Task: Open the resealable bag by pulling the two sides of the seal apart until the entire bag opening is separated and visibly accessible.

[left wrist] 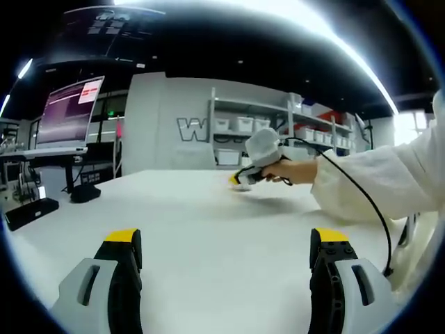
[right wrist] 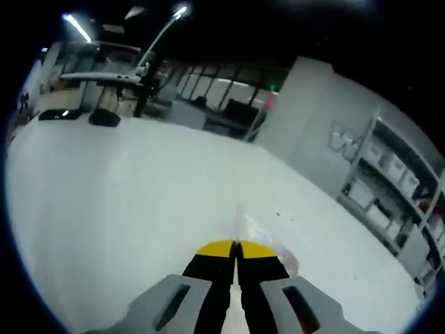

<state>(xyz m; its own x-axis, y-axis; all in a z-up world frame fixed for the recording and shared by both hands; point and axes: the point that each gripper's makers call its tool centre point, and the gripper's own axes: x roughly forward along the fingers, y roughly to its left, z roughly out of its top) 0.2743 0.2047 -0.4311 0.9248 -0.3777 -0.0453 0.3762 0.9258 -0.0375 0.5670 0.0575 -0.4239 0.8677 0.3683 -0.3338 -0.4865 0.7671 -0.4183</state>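
Observation:
A clear resealable bag (right wrist: 245,224) lies on the white table (right wrist: 104,209), and its thin edge sticks out past my right gripper (right wrist: 236,248). That gripper's yellow-tipped jaws are pressed together on the bag's edge. In the left gripper view the same right gripper (left wrist: 243,179) is low over the far side of the table (left wrist: 208,229), held by a hand (left wrist: 295,170) in a white sleeve. My left gripper (left wrist: 226,238) hovers over the near part of the table, jaws wide apart with nothing between them.
A monitor (left wrist: 66,111) and dark devices (left wrist: 85,193) stand at the table's left end. Shelves with white bins (left wrist: 278,125) line the back wall. A black cable (left wrist: 365,198) runs from the right gripper along the sleeve.

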